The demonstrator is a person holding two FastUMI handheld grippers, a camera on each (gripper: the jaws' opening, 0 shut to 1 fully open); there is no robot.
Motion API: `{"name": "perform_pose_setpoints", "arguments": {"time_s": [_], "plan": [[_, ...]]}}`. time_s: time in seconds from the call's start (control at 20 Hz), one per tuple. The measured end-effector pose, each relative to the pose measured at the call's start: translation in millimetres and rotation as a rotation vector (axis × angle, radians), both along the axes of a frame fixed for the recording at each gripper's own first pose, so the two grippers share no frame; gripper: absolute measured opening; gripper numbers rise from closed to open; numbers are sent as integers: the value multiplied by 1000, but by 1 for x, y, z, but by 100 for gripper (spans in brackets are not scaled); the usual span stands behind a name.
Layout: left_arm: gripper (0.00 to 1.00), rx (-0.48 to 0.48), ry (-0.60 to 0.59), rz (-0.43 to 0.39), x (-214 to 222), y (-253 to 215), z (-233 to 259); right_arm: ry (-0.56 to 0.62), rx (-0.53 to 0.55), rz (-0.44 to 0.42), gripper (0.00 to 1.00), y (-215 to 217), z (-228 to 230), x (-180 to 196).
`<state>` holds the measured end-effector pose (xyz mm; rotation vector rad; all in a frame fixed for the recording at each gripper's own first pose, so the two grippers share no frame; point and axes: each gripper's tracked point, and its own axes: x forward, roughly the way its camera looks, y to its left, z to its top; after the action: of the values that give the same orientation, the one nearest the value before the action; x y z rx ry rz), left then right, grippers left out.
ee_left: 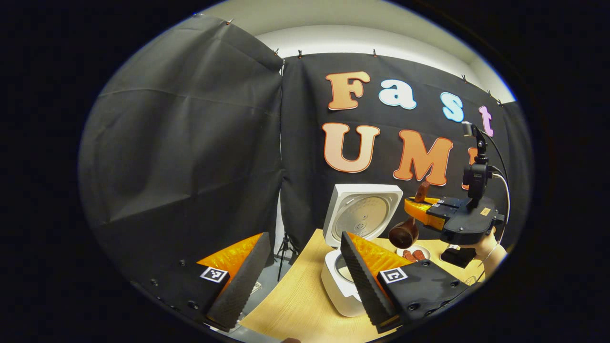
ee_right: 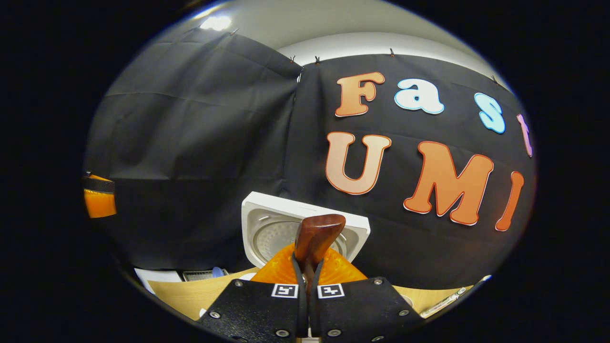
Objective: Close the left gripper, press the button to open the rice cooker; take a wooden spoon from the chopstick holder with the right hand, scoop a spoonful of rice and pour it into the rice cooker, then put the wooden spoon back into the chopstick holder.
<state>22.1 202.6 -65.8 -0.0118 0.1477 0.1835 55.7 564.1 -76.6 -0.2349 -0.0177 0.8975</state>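
Observation:
In the left gripper view the white rice cooker (ee_left: 340, 286) stands on the wooden table (ee_left: 295, 305) with its lid (ee_left: 364, 214) raised. My left gripper (ee_left: 300, 286) is open in front of it, and its right finger overlaps the cooker body. To the right, a hand holds my right gripper (ee_left: 413, 212), shut on the wooden spoon (ee_left: 404, 232). The spoon's dark bowl hangs low, just right of the lid. Whether it holds rice I cannot tell. In the right gripper view, my right gripper (ee_right: 309, 274) clamps the spoon (ee_right: 318, 236), whose upper end rises in front of the open lid (ee_right: 267, 228).
A small plate (ee_left: 413, 254) with red pieces and a black object (ee_left: 457, 256) sit on the table right of the cooker. A tripod (ee_left: 286, 247) stands beyond the table's left edge. In the right gripper view a slim pen-like object (ee_right: 448, 300) lies at the right.

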Motion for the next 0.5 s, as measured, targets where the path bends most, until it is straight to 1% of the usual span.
{"name": "perform_pose_setpoints", "arguments": {"time_s": [0.1, 0.25, 0.35, 0.5], "plan": [[100, 3, -5, -4, -1, -4, 3, 54, 38, -12, 1, -7, -1, 5], [100, 1, -12, -14, -2, -10, 6, 181, 138, -33, 1, -30, 7, 12], [100, -4, -16, -23, -3, -14, 7, 212, 192, -67, 1, -55, 21, 20], [100, -18, -22, -32, -1, -22, 10, 249, 242, -127, 1, -104, 30, 31]]}}
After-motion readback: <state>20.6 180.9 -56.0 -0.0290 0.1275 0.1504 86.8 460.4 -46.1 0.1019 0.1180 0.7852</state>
